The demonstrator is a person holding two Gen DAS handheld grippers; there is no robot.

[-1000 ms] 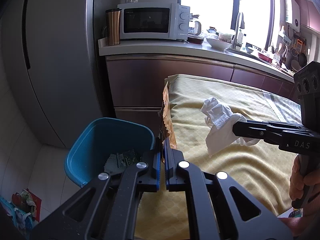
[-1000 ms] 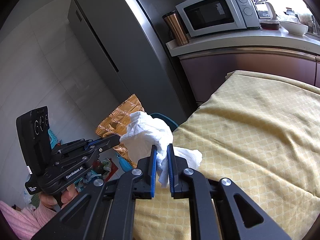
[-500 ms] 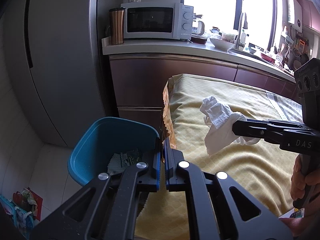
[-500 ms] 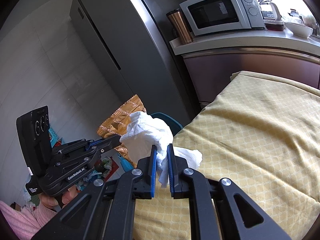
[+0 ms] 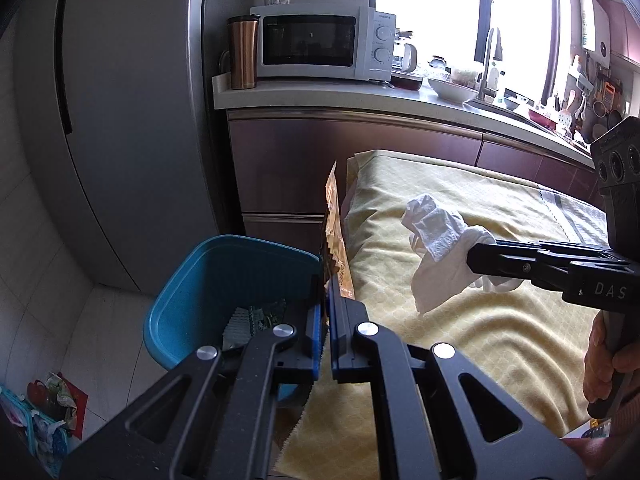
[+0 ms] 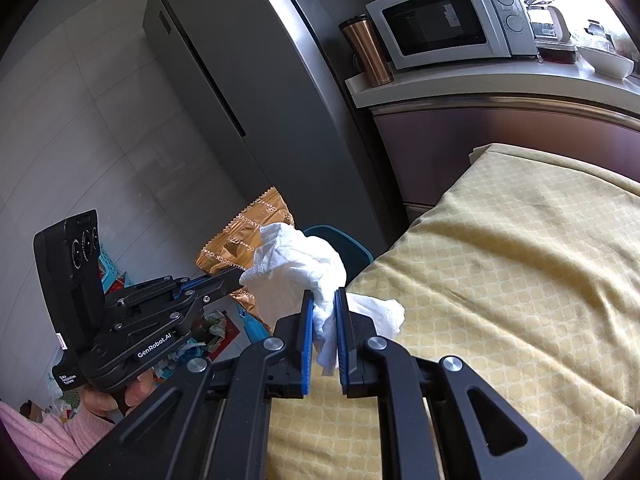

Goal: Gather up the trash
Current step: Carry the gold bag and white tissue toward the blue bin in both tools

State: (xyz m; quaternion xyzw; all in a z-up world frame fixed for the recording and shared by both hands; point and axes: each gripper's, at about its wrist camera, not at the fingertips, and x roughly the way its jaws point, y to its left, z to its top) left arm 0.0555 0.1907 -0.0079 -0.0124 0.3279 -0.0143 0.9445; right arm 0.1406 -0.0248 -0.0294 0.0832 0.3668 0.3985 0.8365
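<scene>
My left gripper [image 5: 325, 292] is shut on an orange snack wrapper [image 5: 334, 236], seen edge-on, held upright over the near rim of the blue trash bin [image 5: 208, 280]. The bin holds a greenish packet. In the right wrist view the same wrapper [image 6: 244, 236] shows its flat face beyond the left gripper [image 6: 230, 280]. My right gripper [image 6: 323, 300] is shut on a crumpled white tissue [image 6: 296, 268], held above the yellow tablecloth's [image 6: 500, 280] left edge. The tissue [image 5: 436, 236] and right gripper [image 5: 476, 258] also show in the left wrist view, right of the wrapper.
A grey fridge [image 5: 120, 120] stands behind the bin. A counter [image 5: 360, 96] carries a microwave [image 5: 320, 46], a copper tumbler [image 5: 241, 54] and dishes. Bags and clutter [image 5: 36, 412] lie on the tiled floor at lower left. A hand [image 5: 608, 364] grips the right tool.
The left wrist view has shifted slightly, so the bin and counter sit a little further right. Both grippers keep their hold on wrapper and tissue.
</scene>
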